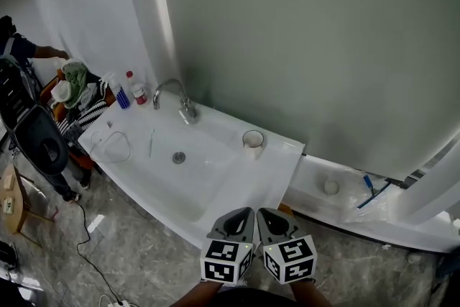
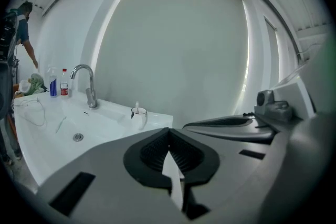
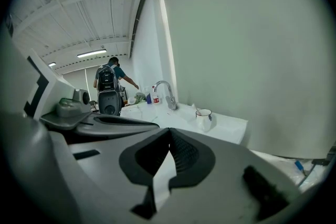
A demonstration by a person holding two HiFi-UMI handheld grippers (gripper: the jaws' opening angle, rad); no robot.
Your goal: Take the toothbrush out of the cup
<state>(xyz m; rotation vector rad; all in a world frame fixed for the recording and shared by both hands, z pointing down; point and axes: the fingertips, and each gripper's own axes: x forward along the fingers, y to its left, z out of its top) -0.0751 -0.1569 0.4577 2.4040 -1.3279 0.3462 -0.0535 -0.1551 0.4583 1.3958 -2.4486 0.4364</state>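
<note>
Both claws hang before the sink's near edge, well apart from the cup: left gripper (image 1: 242, 213) & right gripper (image 1: 264, 213) have jaws pressed together, nothing btw them. Sink (image 1: 215, 158) carries the cup (image 1: 252, 141) near its far right corner, w/ toothbrush (image 2: 137, 106) standing inside. Advice: open one claw first, pinch the handle above the rim, lift straight up.

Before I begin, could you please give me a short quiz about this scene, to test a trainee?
1. True or false: in the head view, the cup stands on the rim of the sink, right of the faucet.
2. What do the left gripper and the right gripper hold? A) the cup B) nothing, jaws shut C) the faucet
3. Fill in: the toothbrush stands in the ____.
Key: 1 true; 2 B; 3 cup.
</note>
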